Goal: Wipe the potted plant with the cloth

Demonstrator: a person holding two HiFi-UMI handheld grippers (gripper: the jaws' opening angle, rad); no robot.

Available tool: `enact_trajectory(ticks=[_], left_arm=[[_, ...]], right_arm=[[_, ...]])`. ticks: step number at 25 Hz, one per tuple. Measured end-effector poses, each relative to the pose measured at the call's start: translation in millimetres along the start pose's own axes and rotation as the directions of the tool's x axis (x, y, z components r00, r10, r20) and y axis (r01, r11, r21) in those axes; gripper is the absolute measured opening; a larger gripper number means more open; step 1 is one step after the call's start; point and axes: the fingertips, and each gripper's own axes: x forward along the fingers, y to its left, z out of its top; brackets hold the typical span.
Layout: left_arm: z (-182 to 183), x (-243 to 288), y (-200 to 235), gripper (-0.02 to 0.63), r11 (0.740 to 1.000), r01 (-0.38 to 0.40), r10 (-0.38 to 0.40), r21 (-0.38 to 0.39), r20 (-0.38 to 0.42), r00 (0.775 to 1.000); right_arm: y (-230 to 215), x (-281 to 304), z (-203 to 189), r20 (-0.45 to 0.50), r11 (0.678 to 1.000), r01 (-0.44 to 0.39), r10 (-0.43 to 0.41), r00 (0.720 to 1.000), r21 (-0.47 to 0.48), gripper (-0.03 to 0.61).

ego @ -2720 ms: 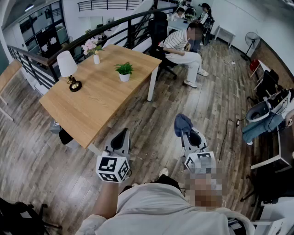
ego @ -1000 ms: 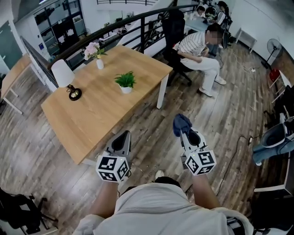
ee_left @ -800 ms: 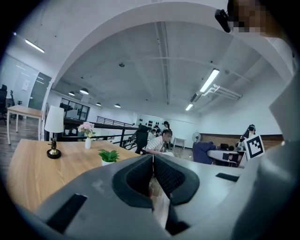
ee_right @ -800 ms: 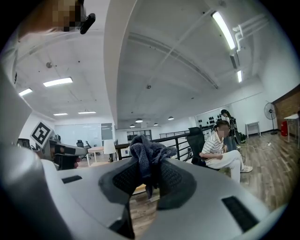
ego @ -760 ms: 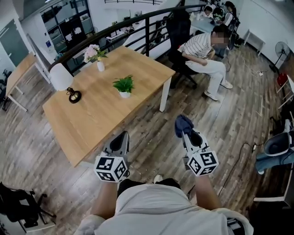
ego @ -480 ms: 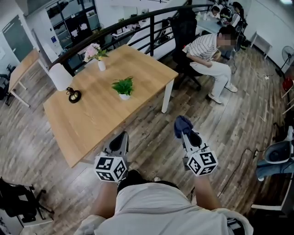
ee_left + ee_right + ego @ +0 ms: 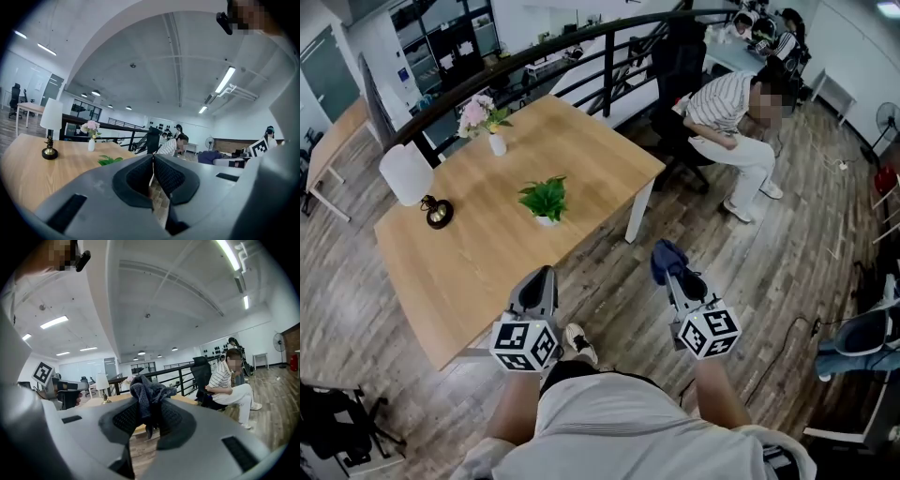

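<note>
On the table (image 7: 487,258), a white pot (image 7: 547,221) holds a plant (image 7: 543,197).

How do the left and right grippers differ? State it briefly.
The left gripper has its jaws shut on nothing; the right gripper has them shut on a blue cloth. The left gripper is nearer the table than the right gripper. Both carry a marker cube.
</note>
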Motion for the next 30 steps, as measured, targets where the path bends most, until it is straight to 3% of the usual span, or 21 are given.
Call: enact_trajectory(ticks=[6,12,17,22,30], left_arm=[[25.4,59.9,35.7,0.017,0.999,0.029,-0.029,0.019,0.001,1.000],[49.7,104.1,105.3,0.017,1.000,0.020,-0.020,-0.008,0.006,1.000],[47.5,116.9,164.1,0.017,0.996,-0.058,0.058,-0.067,-0.003,0.998],[39.6,109.7,206.1,0.017,0.982,-0.144,0.145,-0.122,-0.002,0.989],[21.6,114.4,238.7,0.017,0.937,-0.311,0.307,-0.160,-0.048,0.950]], right_arm=[[-10.1,72.1,27.3,-0.003,1.000,0.005,-0.005,1.000,-0.014,0.133],[8.1,157.1,44.0,-0.043,0.999,-0.014,0.013,0.999,-0.039,0.133],[24.9,217.0,47.7,-0.095,0.995,-0.075,0.068,0.993,-0.064,0.133],[54.1,268.7,45.1,-0.135,0.975,-0.195,0.180,0.974,-0.107,0.133],[75.9,347.8,37.1,-0.188,0.915,-0.394,0.373,0.909,-0.088,0.133]])
